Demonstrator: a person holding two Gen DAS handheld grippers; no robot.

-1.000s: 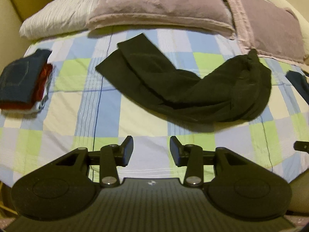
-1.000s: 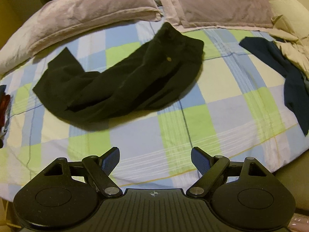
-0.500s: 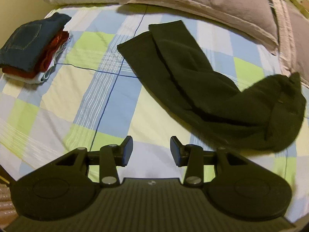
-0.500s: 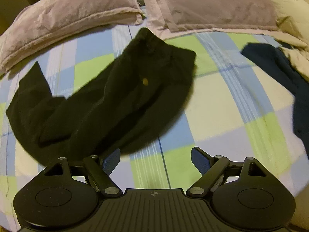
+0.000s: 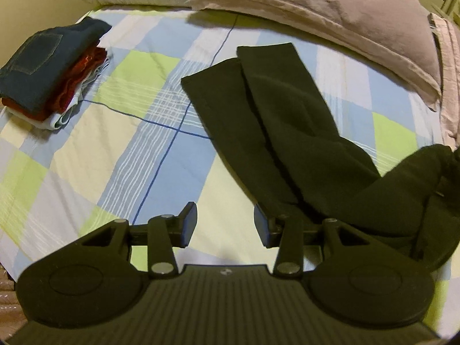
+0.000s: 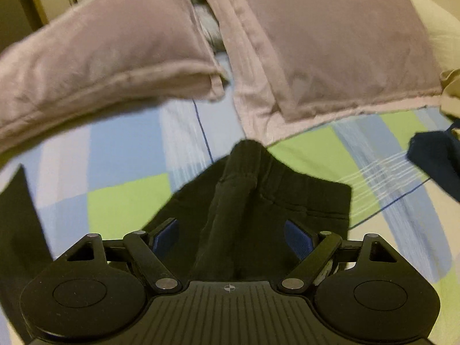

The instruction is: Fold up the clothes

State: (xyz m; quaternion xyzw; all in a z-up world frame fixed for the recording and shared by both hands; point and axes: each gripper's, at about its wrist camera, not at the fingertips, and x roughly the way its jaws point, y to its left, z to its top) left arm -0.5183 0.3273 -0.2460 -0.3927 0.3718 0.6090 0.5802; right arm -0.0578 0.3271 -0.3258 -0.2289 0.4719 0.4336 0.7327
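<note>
Black trousers point(image 5: 290, 132) sprawled on checked bedsheet point(image 5: 120, 132); left gripper point(image 5: 225, 225) parted, empty, beside leg edge; right gripper point(image 6: 232, 237) wide apart, empty, over waistband; folded stack point(image 5: 49, 72) well apart, open sheet between

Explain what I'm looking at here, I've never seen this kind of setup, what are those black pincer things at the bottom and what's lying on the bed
Those black pincers are handheld grasping tools, one in each of a person's hands; no robot arm is involved. Each carries a wide-angle camera looking forward along its two fingers, so each picture is taken from one tool.

The left tool is open and holds nothing, just above the checked bedsheet. Before it lie black trousers, legs stretched out. To the left sits a stack of folded clothes, with pillows behind.

The right tool is also open, over the trousers' waist end, gripping nothing yet. A dark blue garment lies at the right edge.
</note>
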